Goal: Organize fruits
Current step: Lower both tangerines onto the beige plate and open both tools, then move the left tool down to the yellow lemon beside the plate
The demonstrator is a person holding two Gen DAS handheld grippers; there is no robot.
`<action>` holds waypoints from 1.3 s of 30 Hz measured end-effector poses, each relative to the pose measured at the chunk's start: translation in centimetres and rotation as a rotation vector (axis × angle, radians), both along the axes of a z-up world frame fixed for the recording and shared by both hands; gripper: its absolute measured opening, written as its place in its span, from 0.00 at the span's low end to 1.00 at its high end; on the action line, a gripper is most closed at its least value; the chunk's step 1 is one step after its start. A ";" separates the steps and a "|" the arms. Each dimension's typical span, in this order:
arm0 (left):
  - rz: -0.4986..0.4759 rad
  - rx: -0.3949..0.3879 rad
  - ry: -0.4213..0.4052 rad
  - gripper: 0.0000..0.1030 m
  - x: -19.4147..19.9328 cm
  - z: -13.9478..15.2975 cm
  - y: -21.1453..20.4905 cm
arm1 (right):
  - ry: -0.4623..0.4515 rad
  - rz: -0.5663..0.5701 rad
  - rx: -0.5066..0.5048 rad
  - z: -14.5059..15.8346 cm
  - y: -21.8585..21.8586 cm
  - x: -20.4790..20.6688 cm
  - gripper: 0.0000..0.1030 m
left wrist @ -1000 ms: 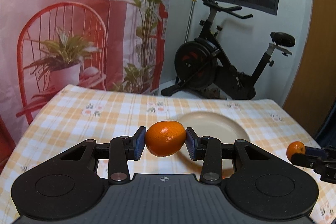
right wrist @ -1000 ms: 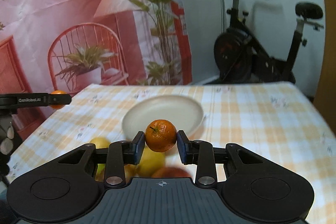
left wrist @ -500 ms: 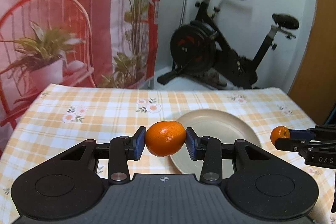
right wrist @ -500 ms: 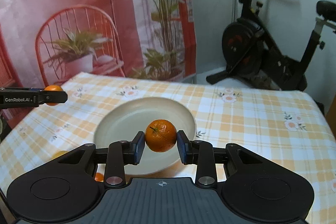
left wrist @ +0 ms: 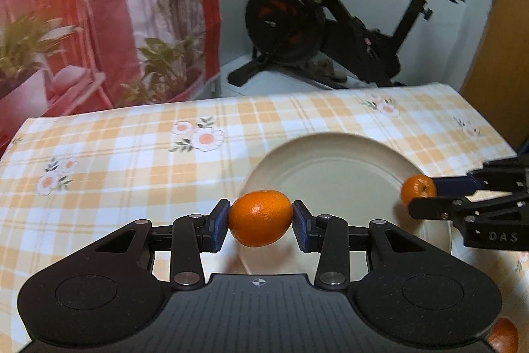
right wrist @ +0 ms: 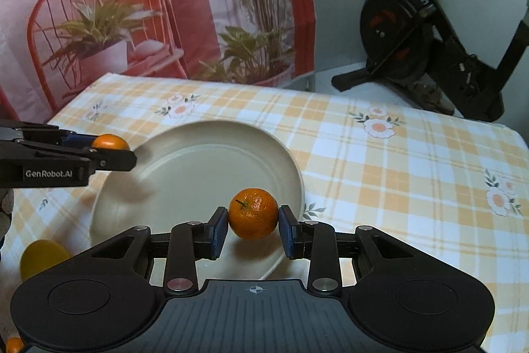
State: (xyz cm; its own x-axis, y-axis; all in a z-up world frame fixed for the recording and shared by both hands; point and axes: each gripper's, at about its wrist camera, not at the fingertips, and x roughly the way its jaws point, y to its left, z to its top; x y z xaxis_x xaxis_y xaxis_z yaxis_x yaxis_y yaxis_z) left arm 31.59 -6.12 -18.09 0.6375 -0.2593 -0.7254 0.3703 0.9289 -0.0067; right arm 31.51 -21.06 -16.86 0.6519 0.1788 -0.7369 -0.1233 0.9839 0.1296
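Each claw pinches a mandarin: left claw point(left wrist: 260, 218), right claw point(right wrist: 253, 218), both over the plate point(right wrist: 198, 134). Released too high, either could roll off onto the desk point(right wrist: 396, 161).

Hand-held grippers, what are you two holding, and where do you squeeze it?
Each holds an orange by its sides: the left hand-held gripper pinches the oval orange, and the right hand-held gripper pinches the round orange.

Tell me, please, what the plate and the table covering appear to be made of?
Plate: likely glazed ceramic, possibly melamine; smooth cream surface with a soft sheen and a moulded rim.
Table covering: probably woven or coated fabric, matte, printed with orange checks and daisies.
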 end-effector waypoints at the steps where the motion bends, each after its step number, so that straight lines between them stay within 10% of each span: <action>1: -0.015 0.007 0.003 0.42 0.0 -0.2 -0.2 | 0.008 0.003 0.001 -0.2 0.0 0.2 0.30; 15: -0.090 0.098 0.025 0.44 0.3 -1.6 -2.0 | 0.046 0.027 -0.037 -0.9 0.6 0.9 0.30; 39: 0.107 -0.098 -0.018 0.53 -8.4 6.5 4.3 | -0.086 -0.106 0.080 4.5 1.5 -8.9 0.43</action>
